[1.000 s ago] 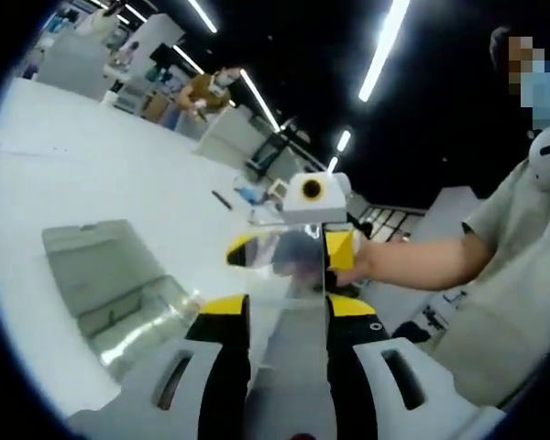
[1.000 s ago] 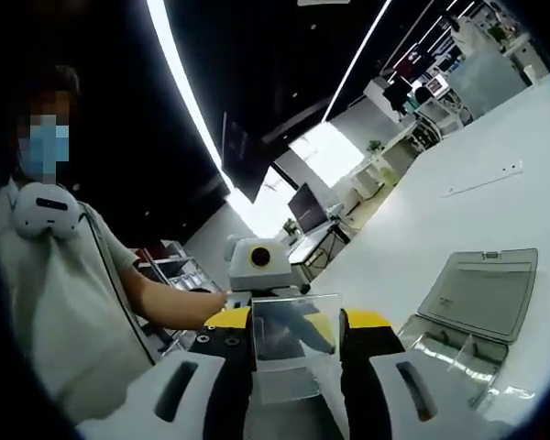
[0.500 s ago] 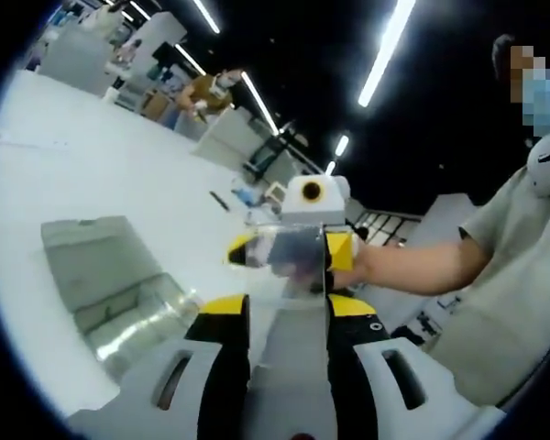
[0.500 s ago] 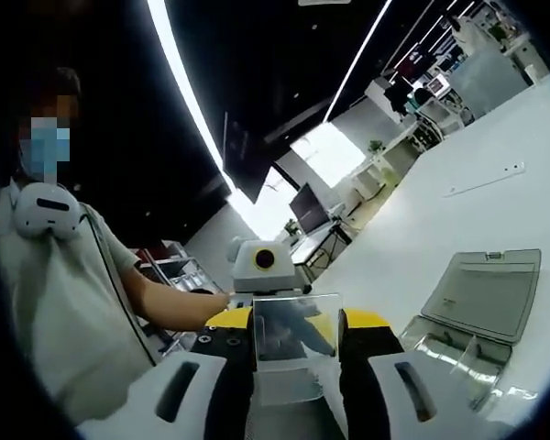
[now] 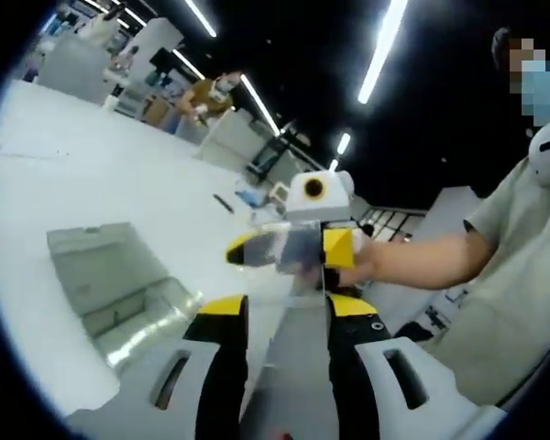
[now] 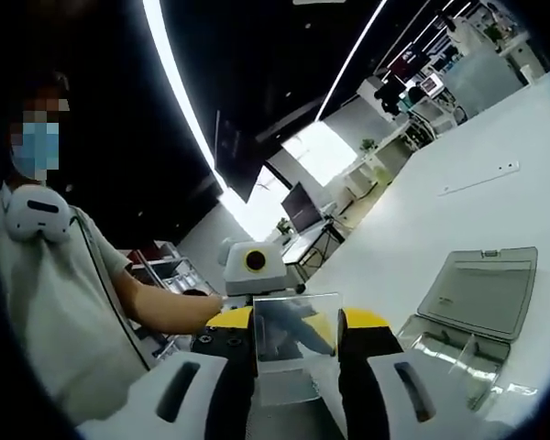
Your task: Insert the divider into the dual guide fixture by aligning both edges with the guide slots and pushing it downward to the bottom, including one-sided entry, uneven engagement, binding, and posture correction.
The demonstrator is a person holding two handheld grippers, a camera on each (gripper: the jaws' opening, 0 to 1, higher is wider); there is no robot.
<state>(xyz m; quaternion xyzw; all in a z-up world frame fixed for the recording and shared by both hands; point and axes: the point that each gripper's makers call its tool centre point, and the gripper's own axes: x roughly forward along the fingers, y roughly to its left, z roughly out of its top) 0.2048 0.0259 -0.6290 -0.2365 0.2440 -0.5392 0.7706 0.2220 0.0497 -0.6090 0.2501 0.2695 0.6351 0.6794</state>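
Observation:
The clear divider plate [image 5: 298, 335] hangs in the air between two grippers that face each other. My left gripper [image 5: 286, 307] is shut on its near end. The right gripper [image 5: 291, 247] grips the far end, its yellow tips showing. In the right gripper view the divider [image 6: 293, 344] stands flat between the jaws of my right gripper [image 6: 296, 319], which is shut on its side edges. The guide fixture [image 5: 142, 316], a clear box with an open hinged lid [image 5: 96, 257], lies on the white table to the left and below. The same fixture [image 6: 449, 353] appears low on the right.
A person in a grey shirt [image 5: 513, 275] holds both grippers; a hand [image 6: 179, 307] shows beyond the divider. A small dark object [image 5: 222, 202] and a thin strip [image 6: 481, 179] lie far off on the table [image 5: 92, 174]. Another person [image 5: 206, 92] works in the background.
Both views have shifted only slightly. The divider stays held between the two grippers above the table, and the fixture has not moved.

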